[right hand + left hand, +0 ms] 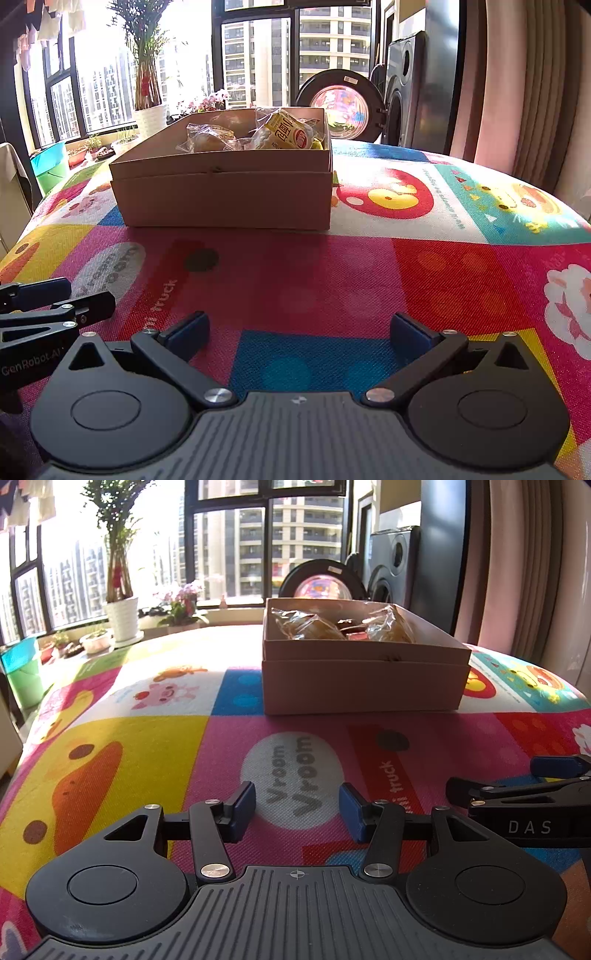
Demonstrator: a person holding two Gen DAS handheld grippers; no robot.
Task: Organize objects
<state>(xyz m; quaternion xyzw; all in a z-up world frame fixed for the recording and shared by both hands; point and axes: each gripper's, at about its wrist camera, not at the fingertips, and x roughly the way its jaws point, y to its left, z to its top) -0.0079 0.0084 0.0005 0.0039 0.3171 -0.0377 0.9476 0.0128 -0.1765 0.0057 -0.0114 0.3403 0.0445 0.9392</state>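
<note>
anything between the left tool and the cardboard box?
Nothing. In the left wrist view, only bare cartoon-print play mat lies between the open left tool and the open tan cardboard box of wrapped snacks.

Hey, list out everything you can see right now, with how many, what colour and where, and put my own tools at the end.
cardboard box: one, tan, open, on the mat ahead of both tools
wrapped snacks: several, clear wrappers, brownish, inside the box; exact count unclear
yellow packet: one, yellow, in the box's right part
play mat: one, multicoloured cartoon print, covering the surface
potted plant: one tall, green, white pot, by the window at left
pink flowers: one cluster, on the sill
bin: one, green and teal, far left
washing machine: one, dark, door open, behind the box
left tool: one, black, blue pads, open, empty
right tool: one, black, blue pads, open wider, empty
</note>
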